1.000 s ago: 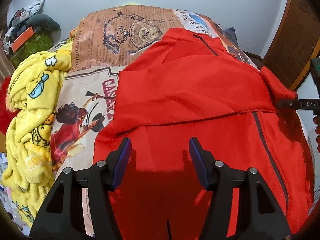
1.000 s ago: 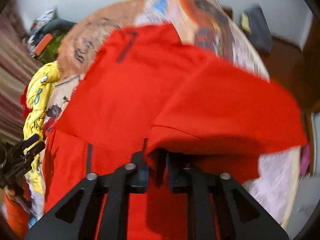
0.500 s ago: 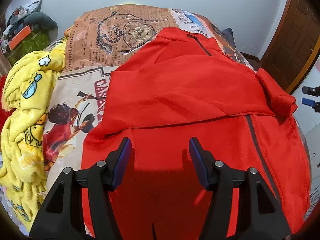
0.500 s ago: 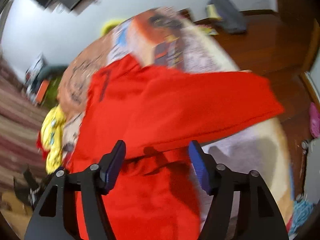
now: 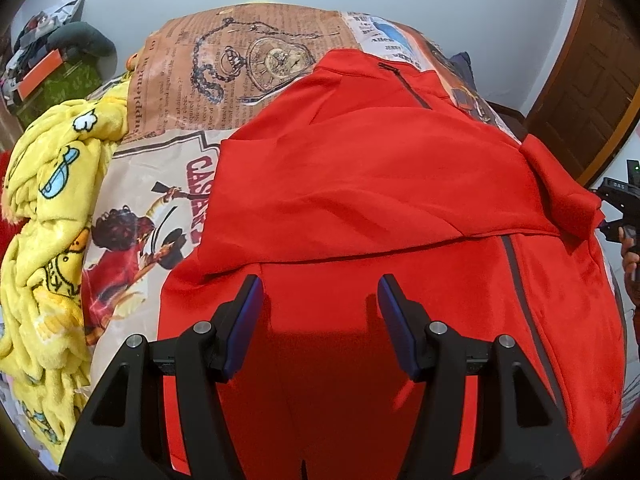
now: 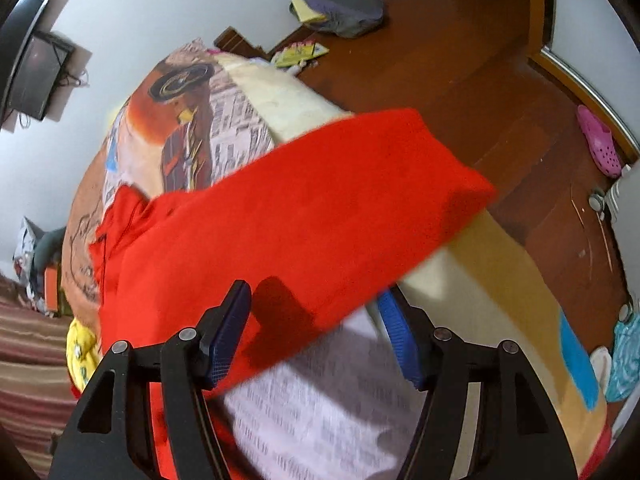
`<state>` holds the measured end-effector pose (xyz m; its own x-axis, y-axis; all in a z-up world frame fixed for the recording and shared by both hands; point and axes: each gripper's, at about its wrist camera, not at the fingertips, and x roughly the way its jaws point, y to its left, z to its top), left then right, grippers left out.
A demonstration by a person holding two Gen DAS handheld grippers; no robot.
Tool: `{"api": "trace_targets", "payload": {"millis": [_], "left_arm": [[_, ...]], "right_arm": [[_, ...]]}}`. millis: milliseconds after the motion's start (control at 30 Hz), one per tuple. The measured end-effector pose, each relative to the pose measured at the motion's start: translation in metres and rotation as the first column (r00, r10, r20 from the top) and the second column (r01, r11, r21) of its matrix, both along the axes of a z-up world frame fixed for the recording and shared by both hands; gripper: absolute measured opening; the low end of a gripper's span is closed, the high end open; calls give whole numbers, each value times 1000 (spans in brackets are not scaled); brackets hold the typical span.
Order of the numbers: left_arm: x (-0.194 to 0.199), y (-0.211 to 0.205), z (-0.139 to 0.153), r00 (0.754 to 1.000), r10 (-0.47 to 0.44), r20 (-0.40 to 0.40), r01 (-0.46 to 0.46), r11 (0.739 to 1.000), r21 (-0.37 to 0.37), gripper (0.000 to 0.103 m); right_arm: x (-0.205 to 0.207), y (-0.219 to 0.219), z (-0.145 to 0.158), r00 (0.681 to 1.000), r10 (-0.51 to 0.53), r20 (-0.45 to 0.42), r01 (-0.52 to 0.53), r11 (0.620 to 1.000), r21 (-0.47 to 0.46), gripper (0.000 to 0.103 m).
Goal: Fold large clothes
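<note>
A large red zip jacket (image 5: 380, 184) lies spread on a bed covered by a newspaper-print sheet (image 5: 240, 72). One sleeve is folded across its chest. My left gripper (image 5: 320, 300) is open and empty, hovering just above the jacket's lower part. My right gripper (image 6: 314, 320) is open and empty at the bed's right side, with the other red sleeve (image 6: 320, 208) lying over the bed edge just beyond its fingers. The right gripper also shows at the right edge of the left wrist view (image 5: 620, 208).
A crumpled yellow cartoon blanket (image 5: 44, 208) lies along the bed's left side. Clutter sits on the floor at far left (image 5: 52, 64). A wooden floor (image 6: 500, 80) with a pink shoe (image 6: 598, 140) and a grey bag (image 6: 336, 4) lies right of the bed.
My right gripper let go of the red sleeve, opened, and drew back to the right off the jacket. My left gripper stayed open over the jacket's lower part.
</note>
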<state>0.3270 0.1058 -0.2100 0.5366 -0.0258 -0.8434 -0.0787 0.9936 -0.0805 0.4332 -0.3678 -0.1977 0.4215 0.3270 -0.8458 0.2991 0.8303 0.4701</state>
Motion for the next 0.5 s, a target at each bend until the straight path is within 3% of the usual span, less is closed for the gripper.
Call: {"api": "trace_targets", "payload": {"millis": [67, 200, 367, 500], "left_arm": [[0, 2, -1, 1000, 7, -1, -7, 1000, -1, 59], [-2, 8, -2, 1000, 15, -2, -15, 1000, 9, 59], [-7, 15, 1, 1000, 23, 13, -24, 999, 30, 59], [-12, 23, 7, 999, 35, 27, -35, 999, -3, 59]], "right_arm": [[7, -1, -1, 1000, -29, -9, 29, 999, -46, 47], [14, 1, 12, 1000, -19, 7, 20, 992, -126, 7], [12, 32, 71, 983, 113, 142, -77, 968, -238, 7], [5, 76, 136, 936, 237, 258, -161, 945, -285, 7]]}}
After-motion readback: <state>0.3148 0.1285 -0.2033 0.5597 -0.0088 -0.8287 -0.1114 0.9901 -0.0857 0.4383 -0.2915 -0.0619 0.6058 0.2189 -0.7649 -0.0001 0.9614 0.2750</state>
